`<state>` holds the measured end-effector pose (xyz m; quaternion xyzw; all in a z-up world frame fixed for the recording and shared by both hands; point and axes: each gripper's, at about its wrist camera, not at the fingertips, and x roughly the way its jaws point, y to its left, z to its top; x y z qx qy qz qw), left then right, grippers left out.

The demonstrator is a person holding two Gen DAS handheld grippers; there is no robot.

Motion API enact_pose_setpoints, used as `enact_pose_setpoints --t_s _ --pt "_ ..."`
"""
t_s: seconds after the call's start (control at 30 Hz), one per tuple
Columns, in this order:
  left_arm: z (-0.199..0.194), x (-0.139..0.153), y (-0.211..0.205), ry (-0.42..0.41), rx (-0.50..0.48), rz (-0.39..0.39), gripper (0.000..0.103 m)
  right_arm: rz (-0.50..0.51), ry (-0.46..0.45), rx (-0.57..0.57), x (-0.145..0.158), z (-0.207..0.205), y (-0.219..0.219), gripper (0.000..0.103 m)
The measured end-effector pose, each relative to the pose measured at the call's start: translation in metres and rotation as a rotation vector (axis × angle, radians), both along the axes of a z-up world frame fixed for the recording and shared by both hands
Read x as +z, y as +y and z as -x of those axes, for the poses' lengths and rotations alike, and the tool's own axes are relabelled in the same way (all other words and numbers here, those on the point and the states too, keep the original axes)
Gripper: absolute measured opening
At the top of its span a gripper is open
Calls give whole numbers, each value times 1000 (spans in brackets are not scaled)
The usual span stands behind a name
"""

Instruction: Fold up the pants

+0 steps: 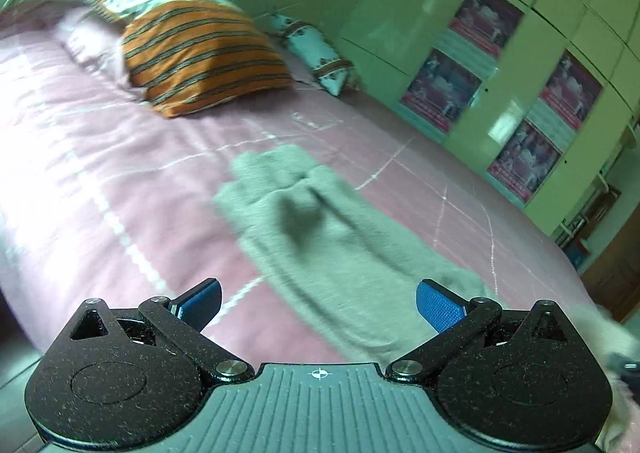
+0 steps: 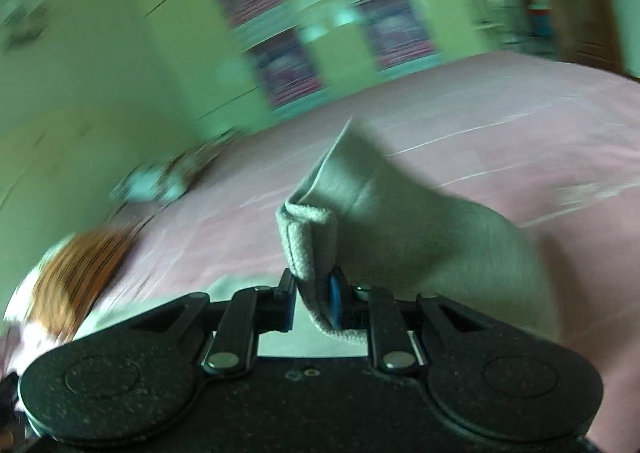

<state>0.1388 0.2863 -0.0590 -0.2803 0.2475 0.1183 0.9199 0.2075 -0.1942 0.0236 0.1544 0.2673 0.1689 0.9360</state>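
The right gripper (image 2: 314,301) pinches the pants (image 2: 400,221) by a ribbed hem; carry it toward twelve o'clock, taut. The left gripper (image 1: 318,303), spread and empty (blue pads bare), should pin the cloth.

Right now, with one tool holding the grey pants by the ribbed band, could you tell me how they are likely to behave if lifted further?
The grey pants look floppy: fabric sags away from the right tool. Probably light, as a narrow pinch carries them. The ribbed band seems unlikely to slip.
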Motion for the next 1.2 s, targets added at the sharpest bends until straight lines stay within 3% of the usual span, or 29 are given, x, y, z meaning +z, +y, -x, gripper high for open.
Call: enact_pose_setpoints --t_s 0.07,0.1,0.13,0.17,0.2,0.23,0.3,0.4,0.5,0.63,0.77,0.83,0.93,1.1,1.2 --pt "1 -8 9 3 13 14 103 44 42 121 -17 0 52 17" --pt "1 -11 12 7 16 20 103 86 76 200 -27 1 76 27" --pt "-1 -15 13 17 21 24 103 194 168 286 -44 1 104 44" --pt "-3 -16 14 28 20 22 103 264 128 261 -44 13 114 42" --pt "-8 -17 14 30 14 15 103 237 41 254 -38 28 110 42" --pt "-12 -16 10 29 4 2 103 166 22 267 -34 34 100 35" --pt "-16 -11 -6 29 -31 -24 103 139 35 247 -27 35 81 26" --pt "-31 0 -40 12 -131 -53 103 129 -4 119 -17 37 39 26" --pt "-56 10 -85 -3 -291 -67 103 94 -3 4 -10 42 -3 26" --pt "-86 12 -141 19 -506 35 100 66 -12 -76 -12 53 -42 33" --pt "-111 -3 -167 125 -555 128 60 53 -2 -107 -22 55 -59 33" --pt "-115 -14 -171 182 -549 189 51 37 2 -118 -27 59 -66 33" --pt "-108 -19 -168 180 -525 258 51 49 8 -128 -35 56 -63 33" --pt "-106 -46 -147 186 -428 472 51 35 37 -126 -45 53 -68 31" --pt "-112 -50 -151 195 -419 533 50 49 126 -134 -60 42 -69 28"
